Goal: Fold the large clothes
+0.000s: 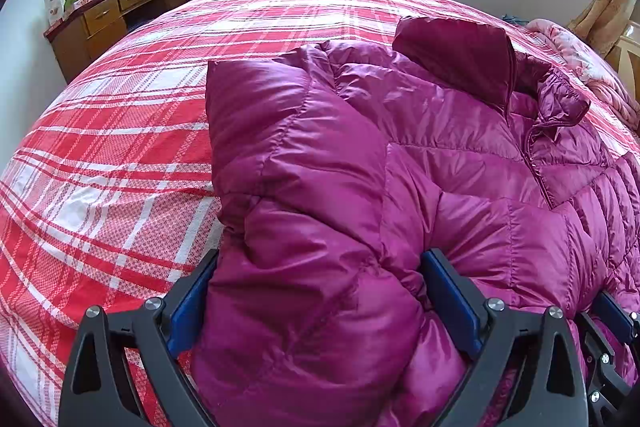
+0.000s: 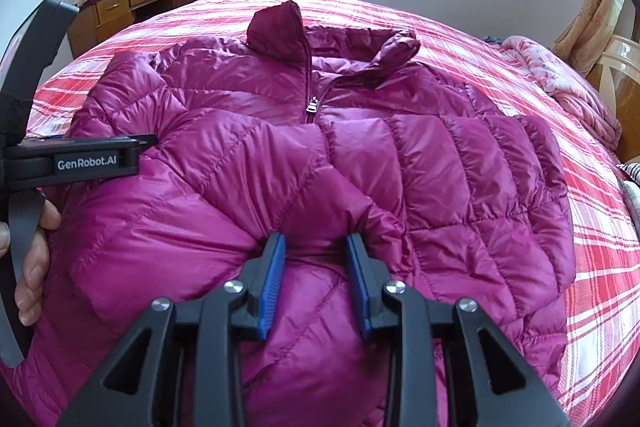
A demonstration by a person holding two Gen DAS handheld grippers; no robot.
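Note:
A magenta quilted down jacket (image 2: 400, 163) lies front up on the bed, zipped, collar toward the window. It also fills the left wrist view (image 1: 400, 147). My left gripper (image 1: 320, 271) has its jaws wide apart around a thick fold of the jacket's lower left part, blue pads against the fabric on both sides. My right gripper (image 2: 316, 251) is closed onto a bunched fold of the jacket near its hem. The left gripper's body (image 2: 80, 159) shows at the left of the right wrist view, held by a hand.
The bed has a red and white plaid cover (image 1: 120, 147). A wooden desk (image 1: 104, 23) piled with clothes stands at the far left wall. A pink floral quilt (image 2: 568, 87) lies at the bed's right edge beside a chair. A window with curtains is behind.

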